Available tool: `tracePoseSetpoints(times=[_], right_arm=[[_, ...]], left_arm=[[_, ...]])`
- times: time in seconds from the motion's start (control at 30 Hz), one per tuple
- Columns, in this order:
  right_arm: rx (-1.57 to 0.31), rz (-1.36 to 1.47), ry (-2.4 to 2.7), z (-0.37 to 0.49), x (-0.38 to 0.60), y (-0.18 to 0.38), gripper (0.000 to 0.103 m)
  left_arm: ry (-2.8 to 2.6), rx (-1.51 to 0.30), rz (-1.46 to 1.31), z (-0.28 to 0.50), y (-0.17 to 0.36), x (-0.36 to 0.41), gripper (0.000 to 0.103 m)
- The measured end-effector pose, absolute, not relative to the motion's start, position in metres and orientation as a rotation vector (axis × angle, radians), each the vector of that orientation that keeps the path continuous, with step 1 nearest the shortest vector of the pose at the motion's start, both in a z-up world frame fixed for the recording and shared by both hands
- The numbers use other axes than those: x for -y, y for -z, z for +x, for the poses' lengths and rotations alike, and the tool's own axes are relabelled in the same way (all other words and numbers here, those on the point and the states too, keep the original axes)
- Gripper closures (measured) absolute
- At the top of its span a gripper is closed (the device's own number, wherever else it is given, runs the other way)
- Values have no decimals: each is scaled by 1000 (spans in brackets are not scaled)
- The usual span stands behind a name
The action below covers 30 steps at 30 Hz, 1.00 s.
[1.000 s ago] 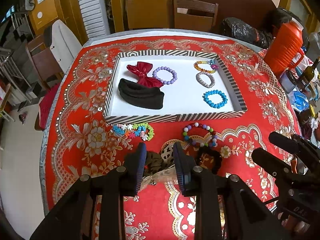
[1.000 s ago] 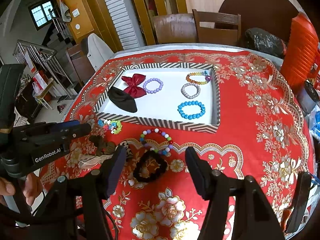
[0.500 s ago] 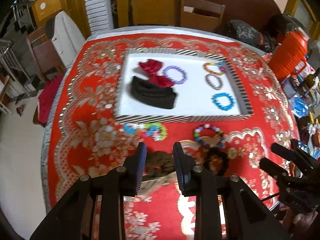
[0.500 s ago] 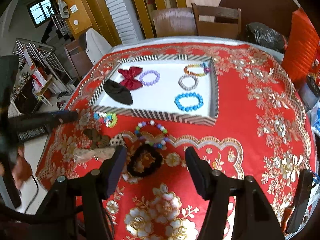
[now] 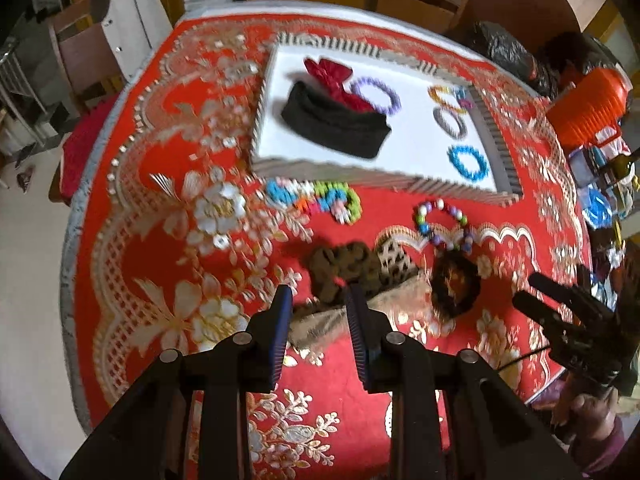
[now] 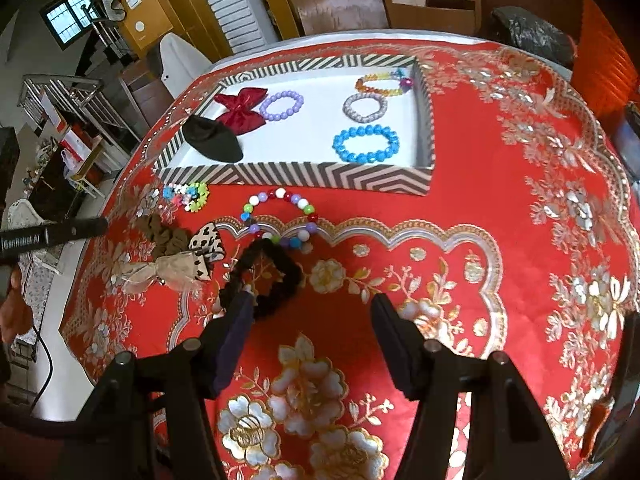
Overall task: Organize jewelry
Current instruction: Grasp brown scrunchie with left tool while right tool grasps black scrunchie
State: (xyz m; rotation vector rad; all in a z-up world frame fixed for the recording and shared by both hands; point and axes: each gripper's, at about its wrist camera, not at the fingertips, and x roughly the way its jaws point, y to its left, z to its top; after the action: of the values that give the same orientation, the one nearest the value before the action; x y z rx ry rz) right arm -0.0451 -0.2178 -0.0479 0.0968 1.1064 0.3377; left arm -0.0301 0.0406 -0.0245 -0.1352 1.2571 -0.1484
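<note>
Across the middle of both views lies a red tablecloth (image 6: 500,184) with gold and white flowers, carrying a striped tray (image 6: 304,178) in the upper half of the frame. Inside the tray: a red bow (image 6: 240,110), a black cloth piece (image 6: 212,140), a purple bracelet (image 6: 281,105), a grey bracelet (image 6: 365,106), a blue bracelet (image 6: 366,143) and an orange-yellow bracelet (image 6: 380,82) in the upper right corner. Outside the tray, just below its front wall, lie a neon bead bracelet (image 6: 187,195) and a multicolour bead bracelet (image 6: 280,216). Below these, left of centre, lie a brown scrunchie (image 6: 162,236), a leopard-print bow (image 6: 206,240) with a beige ribbon (image 6: 160,274), and a black scrunchie (image 6: 262,276). Left gripper (image 5: 318,312), at the lower centre of the left wrist view, has its jaws apart and released, framing the beige ribbon and the lower edge of the brown scrunchie (image 5: 340,266); contact cannot be determined, as this view is blurred. Right gripper (image 6: 314,320), at the lower centre of the right wrist view, has its jaws spread wide and holds nothing; its left finger (image 6: 236,320) overlaps the black scrunchie's lower edge
</note>
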Motion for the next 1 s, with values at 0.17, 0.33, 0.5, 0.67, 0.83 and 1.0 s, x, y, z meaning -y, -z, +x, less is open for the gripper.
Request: tracePoseSetpoints(times=[0.17, 0.33, 0.5, 0.67, 0.83, 1.0], right_arm=[[-1120, 102, -367, -35, 207, 60, 39], [-1138, 53, -370, -24, 193, 73, 51], [-1145, 3, -360, -19, 184, 81, 57], [-1166, 3, -349, -14, 186, 86, 57], [-1160, -6, -354, -13, 185, 86, 57], [-1146, -65, -351, -14, 178, 87, 85]], left_arm=[[172, -1280, -196, -22, 34, -39, 87], [215, -1311, -173, -16, 46, -32, 87], [219, -1320, -226, -6, 53, -39, 87], [231, -1323, -188, 5, 61, -35, 87], [258, -1355, -169, 14, 75, -26, 87], [290, -1366, -179, 17, 83, -23, 87]])
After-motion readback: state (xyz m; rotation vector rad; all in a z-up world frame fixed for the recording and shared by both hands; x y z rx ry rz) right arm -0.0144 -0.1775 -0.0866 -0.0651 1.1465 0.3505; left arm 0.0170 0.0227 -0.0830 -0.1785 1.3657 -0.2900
